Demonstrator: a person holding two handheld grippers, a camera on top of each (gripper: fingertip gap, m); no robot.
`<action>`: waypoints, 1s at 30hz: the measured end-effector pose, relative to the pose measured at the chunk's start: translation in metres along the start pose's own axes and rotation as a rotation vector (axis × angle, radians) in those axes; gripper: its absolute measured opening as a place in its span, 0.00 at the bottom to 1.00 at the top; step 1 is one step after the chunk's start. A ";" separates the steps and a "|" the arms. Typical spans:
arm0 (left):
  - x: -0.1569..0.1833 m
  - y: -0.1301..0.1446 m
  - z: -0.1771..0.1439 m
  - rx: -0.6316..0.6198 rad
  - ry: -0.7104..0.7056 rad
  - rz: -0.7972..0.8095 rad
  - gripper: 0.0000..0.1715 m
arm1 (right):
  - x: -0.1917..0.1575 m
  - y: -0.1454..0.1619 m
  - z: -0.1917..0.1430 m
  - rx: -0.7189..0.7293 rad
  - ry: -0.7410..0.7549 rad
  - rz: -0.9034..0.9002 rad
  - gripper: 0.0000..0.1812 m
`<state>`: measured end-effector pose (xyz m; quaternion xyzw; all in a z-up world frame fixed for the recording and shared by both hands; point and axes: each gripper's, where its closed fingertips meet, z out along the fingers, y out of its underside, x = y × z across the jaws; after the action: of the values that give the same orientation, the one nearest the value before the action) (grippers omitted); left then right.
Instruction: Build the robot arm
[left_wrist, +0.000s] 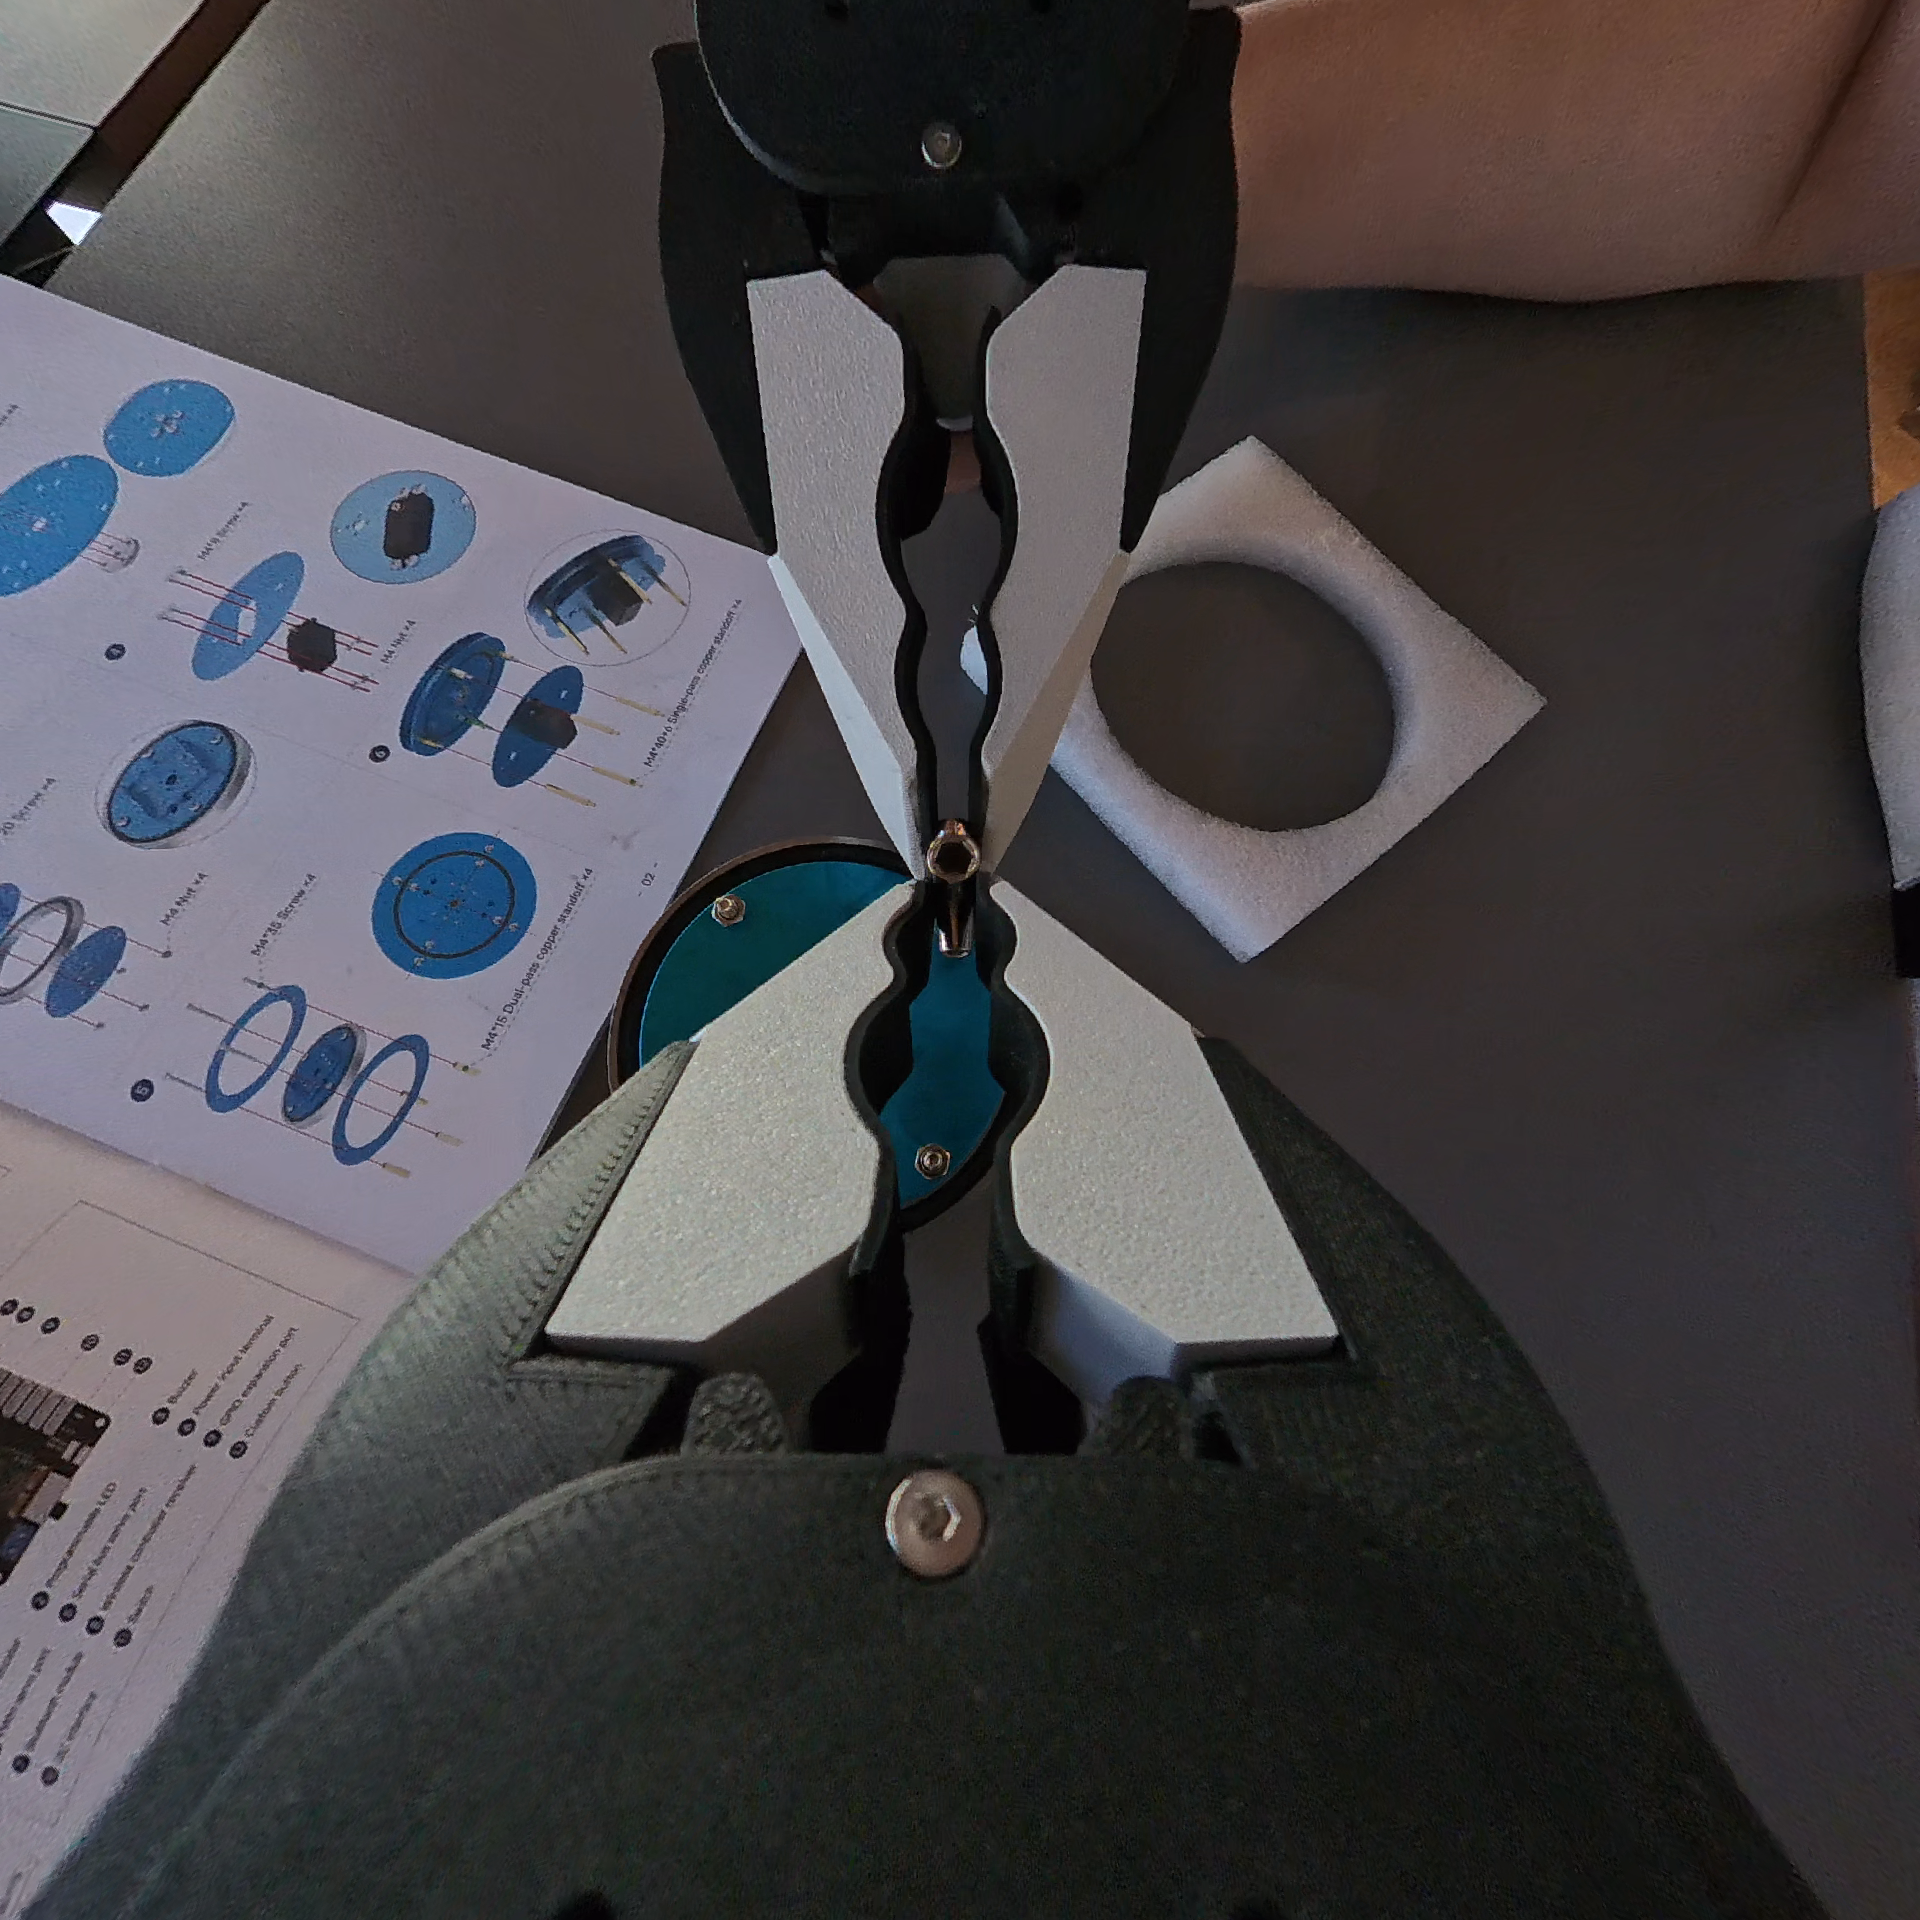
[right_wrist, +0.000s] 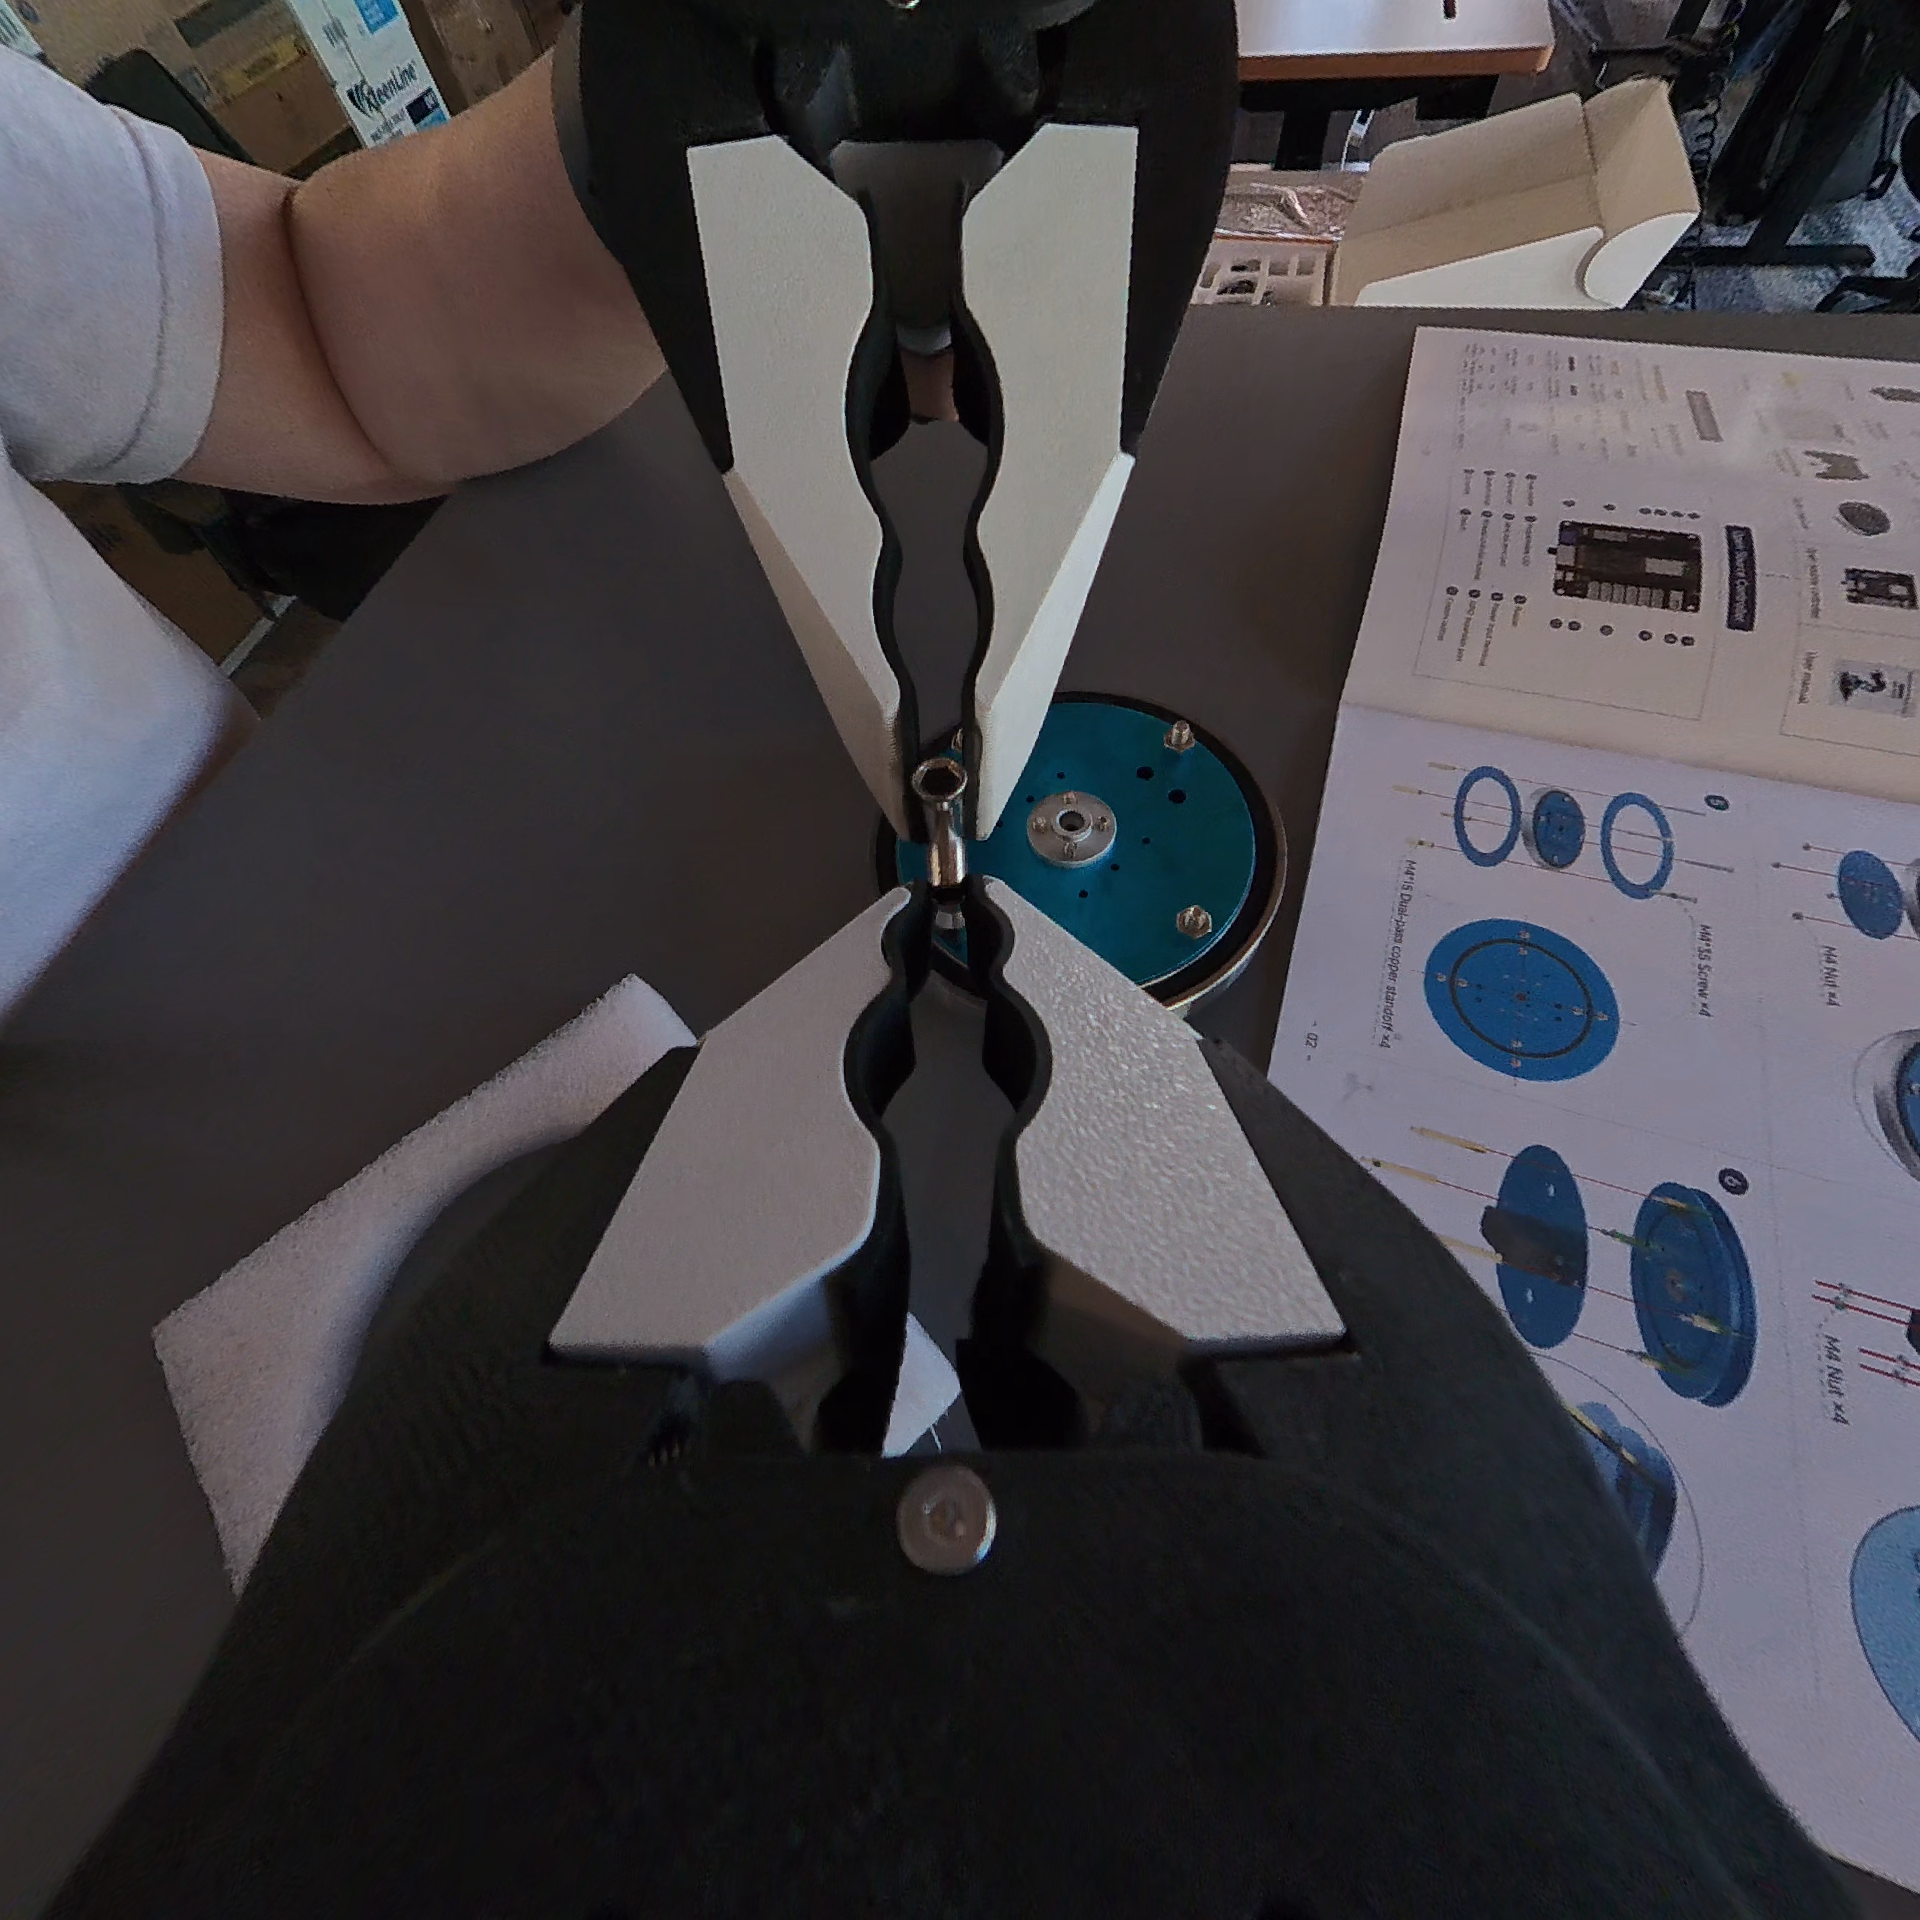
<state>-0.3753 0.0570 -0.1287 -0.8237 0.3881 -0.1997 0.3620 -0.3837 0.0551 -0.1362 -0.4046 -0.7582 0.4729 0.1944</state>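
Both grippers' jaws, seemingly, pinch one metal socket (left_wrist: 952, 883) above blue disc (right_wrist: 1122, 862).

We see only part of the blue disc (left_wrist: 769, 956) in the left wrist view, the rest lying under the left gripper (left_wrist: 951, 904). The instruction sheet (left_wrist: 312, 727) runs off the left edge. We cannot tell which gripper's tips clamp the small metal socket piece (right_wrist: 938, 821). The foam square (right_wrist: 416, 1195) is largely covered by the right gripper (right_wrist: 940, 904).
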 end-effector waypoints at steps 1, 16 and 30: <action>0.000 0.000 0.000 0.002 0.001 -0.003 0.04 | 0.000 0.000 0.000 0.000 -0.001 0.002 0.03; 0.001 0.000 0.002 -0.024 -0.022 0.076 0.04 | 0.005 -0.024 -0.010 -0.047 0.049 -0.106 0.12; 0.001 0.002 0.004 0.012 0.022 0.104 0.04 | -0.002 -0.015 -0.006 -0.203 -0.002 -0.081 0.04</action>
<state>-0.3735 0.0570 -0.1326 -0.7981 0.4331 -0.1919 0.3723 -0.3847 0.0538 -0.1196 -0.3908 -0.8181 0.3858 0.1705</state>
